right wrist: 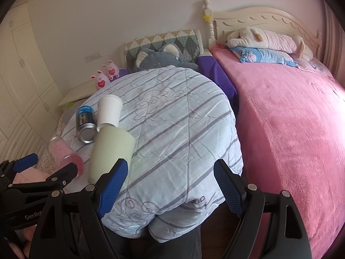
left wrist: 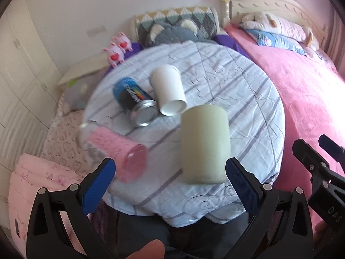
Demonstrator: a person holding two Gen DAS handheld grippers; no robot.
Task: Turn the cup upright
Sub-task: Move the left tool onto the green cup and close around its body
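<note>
Several cups lie on their sides on a round table under a striped quilt (left wrist: 237, 99). A pale green cup (left wrist: 204, 143) lies nearest, also in the right wrist view (right wrist: 112, 149). A white paper cup (left wrist: 169, 89), a blue-black can (left wrist: 134, 100) and a pink cup (left wrist: 123, 154) lie beside it. My left gripper (left wrist: 170, 172) is open, its jaws wide, just short of the green and pink cups. My right gripper (right wrist: 170, 177) is open over bare quilt, right of the green cup, and shows in the left wrist view (left wrist: 310, 151).
A pink bed (right wrist: 291, 129) with pillows and a plush toy lies to the right. A grey plush cushion (right wrist: 163, 58) and two pink bunny toys (right wrist: 105, 75) sit behind the table. A white wardrobe (right wrist: 19, 69) stands at left. Folded pink bedding (left wrist: 43, 177) lies lower left.
</note>
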